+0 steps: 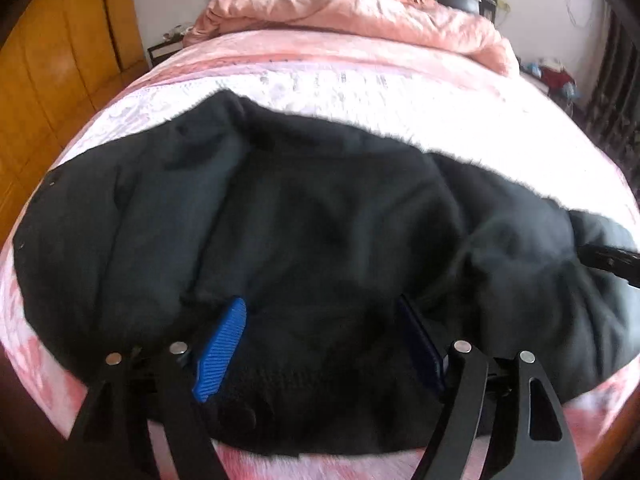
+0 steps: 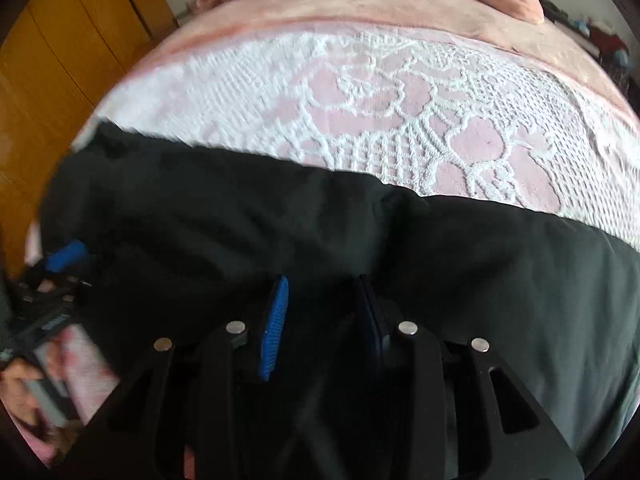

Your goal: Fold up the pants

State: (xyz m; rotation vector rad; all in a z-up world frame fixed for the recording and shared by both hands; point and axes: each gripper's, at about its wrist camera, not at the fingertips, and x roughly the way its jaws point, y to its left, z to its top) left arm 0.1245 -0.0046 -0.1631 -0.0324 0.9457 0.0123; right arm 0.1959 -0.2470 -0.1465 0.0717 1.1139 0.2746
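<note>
A wide bed [image 1: 360, 92] with a pink and white lace-patterned cover fills most of both views. At its far end lies a crumpled pink quilt [image 1: 352, 8], and on the left side of the room stands a yellow wooden wardrobe [image 1: 52, 64].

The black fabric pants [image 1: 280, 208] lie spread across the near part of the bed, lengthwise from left to right, with soft folds and a few small snaps at the left edge. In the right wrist view the pants [image 2: 360, 240] cover the lower half of the picture, and the lace cover shows behind them.

The left gripper [image 1: 328, 336] hangs over the near edge of the pants. Its blue ribbed pads stand wide apart, released, and I see no fabric pinched between them. The right gripper [image 2: 324, 320] is also above the dark fabric, with its pads parted less widely; they do not press on the cloth. At the left edge of the right wrist view a hand [image 2: 20, 392] holds the other gripper, blurred.
</note>
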